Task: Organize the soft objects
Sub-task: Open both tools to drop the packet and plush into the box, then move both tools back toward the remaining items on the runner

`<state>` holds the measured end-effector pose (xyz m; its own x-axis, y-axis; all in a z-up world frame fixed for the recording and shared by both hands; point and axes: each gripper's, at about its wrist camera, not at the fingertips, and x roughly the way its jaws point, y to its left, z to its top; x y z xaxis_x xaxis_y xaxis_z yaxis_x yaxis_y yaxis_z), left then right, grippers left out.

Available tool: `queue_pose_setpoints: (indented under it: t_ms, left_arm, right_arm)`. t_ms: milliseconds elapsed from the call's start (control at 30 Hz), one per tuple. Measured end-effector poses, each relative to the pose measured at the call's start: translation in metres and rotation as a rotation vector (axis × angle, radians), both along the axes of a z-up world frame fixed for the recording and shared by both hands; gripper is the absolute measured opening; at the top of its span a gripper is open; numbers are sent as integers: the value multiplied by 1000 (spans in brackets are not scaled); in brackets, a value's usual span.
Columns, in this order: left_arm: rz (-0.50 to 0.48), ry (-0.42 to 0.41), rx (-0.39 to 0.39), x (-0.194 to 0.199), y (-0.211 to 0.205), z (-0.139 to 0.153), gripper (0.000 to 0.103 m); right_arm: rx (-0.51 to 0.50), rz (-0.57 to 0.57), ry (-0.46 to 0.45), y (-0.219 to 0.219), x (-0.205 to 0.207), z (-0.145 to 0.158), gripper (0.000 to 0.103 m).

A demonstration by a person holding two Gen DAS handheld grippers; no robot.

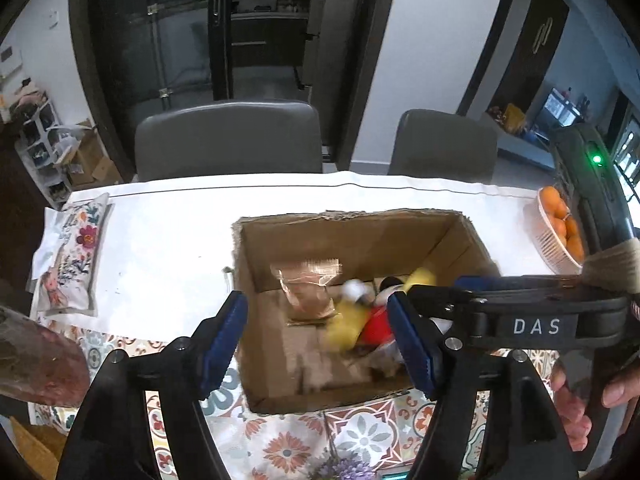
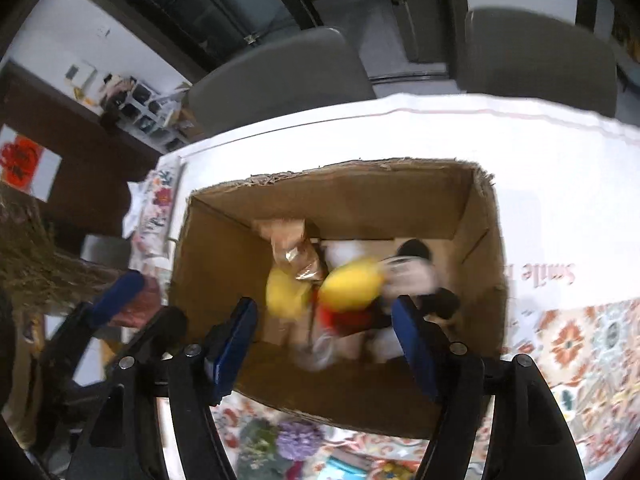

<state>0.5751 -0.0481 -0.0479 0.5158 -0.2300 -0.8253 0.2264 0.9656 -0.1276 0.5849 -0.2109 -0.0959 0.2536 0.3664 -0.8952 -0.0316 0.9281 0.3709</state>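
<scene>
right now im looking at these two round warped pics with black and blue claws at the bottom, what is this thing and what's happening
No robot here: a person holds a two-finger grabber in each hand, and each grabber carries a wide-angle camera looking along its blue-padded fingers. One picture is from the left gripper, the other from the right gripper.

Both hang over an open cardboard box on a table with a white and patterned cloth. Both sets of jaws stand open with nothing pinched. Below them, inside the box, lies a blurred plush toy in yellow, red, black and white, beside a clear bag of something brown.

A floral cushion lies on the table left of the box, and a basket of oranges to its right.
</scene>
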Motion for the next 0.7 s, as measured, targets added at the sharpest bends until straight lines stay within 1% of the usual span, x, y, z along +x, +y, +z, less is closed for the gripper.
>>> queue_pose_setpoints:
  t_ms: [200,333,600,700]
  left_arm:
    - [20,-16,35,-11,7,7,72]
    - [25,-22,46,-25,11,13,72]
    - [18,-41,70,-63,10,28,73]
    - [31,-44,83,-79,12,33,73]
  right_arm:
    - [-76,8,-57,0,-12,18,71]
    - [-99,5,-85,-5,-25,32,71]
    - [-171,-5,-160,-5,-70,60,71]
    - [-194,-9,-186,-4,-88,68,71]
